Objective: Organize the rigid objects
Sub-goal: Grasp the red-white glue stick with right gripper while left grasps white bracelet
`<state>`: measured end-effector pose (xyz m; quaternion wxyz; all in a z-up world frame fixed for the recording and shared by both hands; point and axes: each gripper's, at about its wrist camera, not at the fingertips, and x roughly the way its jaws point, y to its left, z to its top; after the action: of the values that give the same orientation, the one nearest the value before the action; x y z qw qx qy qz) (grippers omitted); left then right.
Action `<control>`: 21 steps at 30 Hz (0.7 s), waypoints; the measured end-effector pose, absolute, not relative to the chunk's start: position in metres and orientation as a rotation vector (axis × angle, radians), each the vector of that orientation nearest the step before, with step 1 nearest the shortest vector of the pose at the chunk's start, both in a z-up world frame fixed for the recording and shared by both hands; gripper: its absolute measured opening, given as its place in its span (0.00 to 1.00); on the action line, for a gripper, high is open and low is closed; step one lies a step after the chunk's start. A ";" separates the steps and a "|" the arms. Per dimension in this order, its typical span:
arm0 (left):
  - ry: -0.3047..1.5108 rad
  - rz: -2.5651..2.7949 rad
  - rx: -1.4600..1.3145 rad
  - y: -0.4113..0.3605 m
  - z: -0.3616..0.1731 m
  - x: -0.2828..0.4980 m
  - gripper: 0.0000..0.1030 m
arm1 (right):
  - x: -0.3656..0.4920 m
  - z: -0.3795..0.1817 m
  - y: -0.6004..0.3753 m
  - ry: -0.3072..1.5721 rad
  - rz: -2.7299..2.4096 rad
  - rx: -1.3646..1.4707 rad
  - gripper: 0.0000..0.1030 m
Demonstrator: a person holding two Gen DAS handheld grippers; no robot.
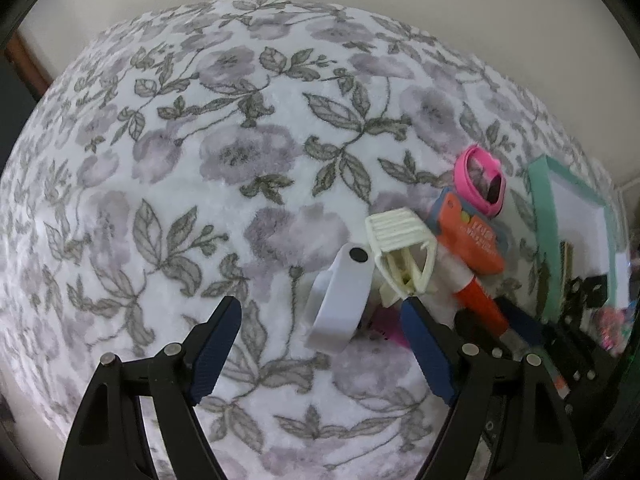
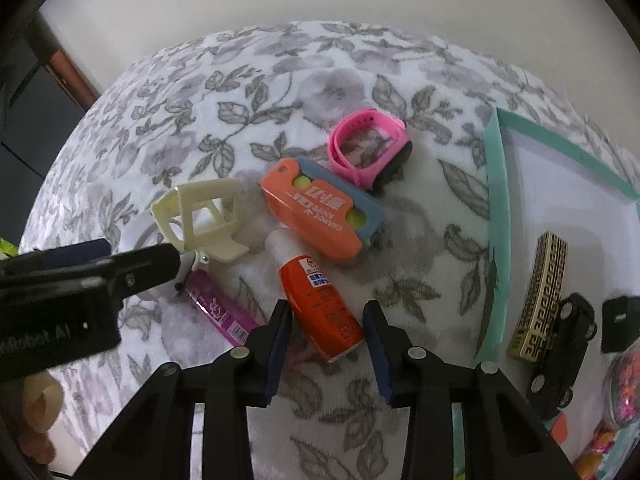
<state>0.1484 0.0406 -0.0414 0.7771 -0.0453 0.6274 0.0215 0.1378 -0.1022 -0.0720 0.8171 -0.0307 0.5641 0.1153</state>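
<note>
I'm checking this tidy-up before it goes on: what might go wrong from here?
The right gripper straddles the slanted orange bottle, which may slip or twist out on lifting. The left gripper, open over the white clip, has one finger at the cream clip and may nudge it.

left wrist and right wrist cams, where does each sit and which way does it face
Left wrist: on the left gripper, looking steeply down at a white clip on the floral cloth; its own two fingers show, spread.
Right wrist: on the right gripper, looking down at the orange bottle between its fingers; the left gripper and a hand show at left.
Shared: pink band, cream clip, orange cutter, teal tray.
</note>
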 end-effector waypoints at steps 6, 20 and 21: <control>1.364 0.043 -0.032 0.027 -0.041 0.150 0.80 | 0.138 -0.072 -0.095 1.173 0.248 -0.099 0.41; 1.353 0.072 -0.052 0.040 -0.041 0.148 0.53 | 0.145 -0.074 -0.100 1.124 0.234 -0.061 0.48; 1.350 0.071 -0.061 0.041 -0.041 0.148 0.50 | 0.145 -0.075 -0.100 1.121 0.231 -0.061 0.51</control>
<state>0.1479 0.0411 -0.0405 0.7798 -0.0283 0.6246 0.0329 0.1450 -0.0998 -0.0748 0.8403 -0.0290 0.5302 0.1093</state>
